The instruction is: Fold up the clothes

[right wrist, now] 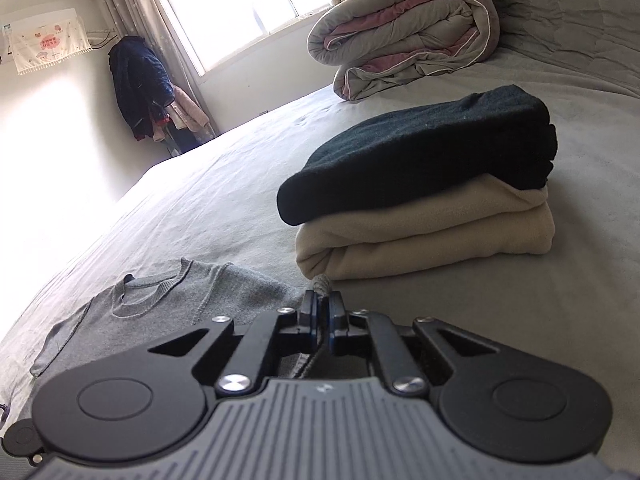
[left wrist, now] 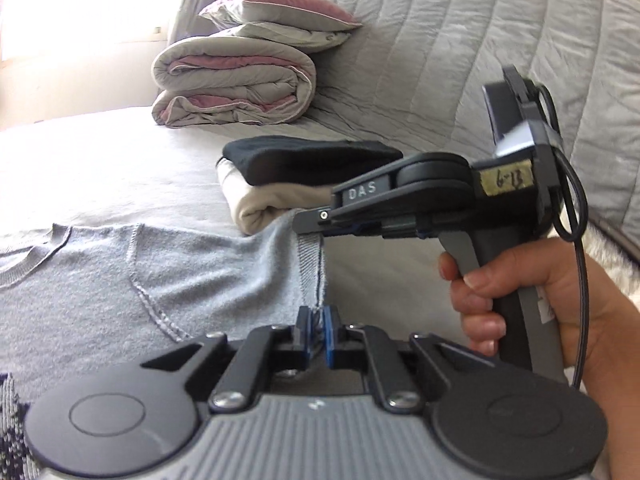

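Currently the grey sweater (left wrist: 92, 276) lies mostly flat on the bed (right wrist: 200, 200), unfolded, near its front edge. Left gripper (left wrist: 316, 320) and right gripper (right wrist: 322, 306) both clamp its sleeve or side edge. Black sweater (right wrist: 432, 148) and cream one (right wrist: 420, 240) already stacked folded; duvet (right wrist: 404, 28) beyond.

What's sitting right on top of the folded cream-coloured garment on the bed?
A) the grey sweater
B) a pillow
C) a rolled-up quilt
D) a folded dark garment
D: the folded dark garment lies directly on the cream garment, while the grey sweater is spread flat on the bed beside the pile and the rolled quilt sits farther back.
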The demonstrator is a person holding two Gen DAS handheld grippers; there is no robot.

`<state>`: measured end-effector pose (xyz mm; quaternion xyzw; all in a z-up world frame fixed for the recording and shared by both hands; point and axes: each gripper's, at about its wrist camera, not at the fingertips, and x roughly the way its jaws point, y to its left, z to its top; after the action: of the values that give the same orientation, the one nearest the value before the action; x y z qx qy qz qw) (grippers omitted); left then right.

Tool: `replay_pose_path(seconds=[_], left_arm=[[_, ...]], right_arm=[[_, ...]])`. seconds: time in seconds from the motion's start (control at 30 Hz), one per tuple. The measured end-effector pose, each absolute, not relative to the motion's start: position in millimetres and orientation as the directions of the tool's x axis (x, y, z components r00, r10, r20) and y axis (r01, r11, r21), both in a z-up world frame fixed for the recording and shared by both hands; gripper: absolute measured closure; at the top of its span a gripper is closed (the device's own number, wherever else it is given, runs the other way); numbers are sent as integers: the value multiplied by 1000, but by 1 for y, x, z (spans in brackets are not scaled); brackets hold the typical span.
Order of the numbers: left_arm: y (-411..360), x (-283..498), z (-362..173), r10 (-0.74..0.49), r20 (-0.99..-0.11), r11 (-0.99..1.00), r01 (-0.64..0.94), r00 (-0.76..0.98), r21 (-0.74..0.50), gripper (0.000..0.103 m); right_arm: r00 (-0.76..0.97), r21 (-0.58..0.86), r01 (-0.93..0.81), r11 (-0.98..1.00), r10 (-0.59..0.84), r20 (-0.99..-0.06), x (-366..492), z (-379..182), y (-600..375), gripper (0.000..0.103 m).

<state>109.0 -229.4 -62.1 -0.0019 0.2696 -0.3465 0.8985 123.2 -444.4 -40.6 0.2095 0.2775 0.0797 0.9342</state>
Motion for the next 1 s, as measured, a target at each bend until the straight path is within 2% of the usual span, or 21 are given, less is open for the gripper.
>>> replay_pose_path(seconds=[0.1, 0.23, 0.43, 1.0], left_arm=[[-208, 114, -59, -639, -450, 765, 572, 623, -295, 97], [-186, 123, -54, -627, -421, 778, 506, 655, -373, 97], [-158, 131, -45, -546, -465, 829, 369, 697, -420, 97], [-83, 134, -55, -463, -522, 865, 237, 716, -441, 97]], right_arm=[[831, 454, -45, 890, 286, -478, 129, -29, -438, 97], [825, 442, -75, 894, 305, -475, 141, -9, -422, 97], [803, 398, -142, 906, 340, -489, 167, 10, -381, 97], [701, 433, -250, 866, 471, -536, 218, -13, -296, 97]])
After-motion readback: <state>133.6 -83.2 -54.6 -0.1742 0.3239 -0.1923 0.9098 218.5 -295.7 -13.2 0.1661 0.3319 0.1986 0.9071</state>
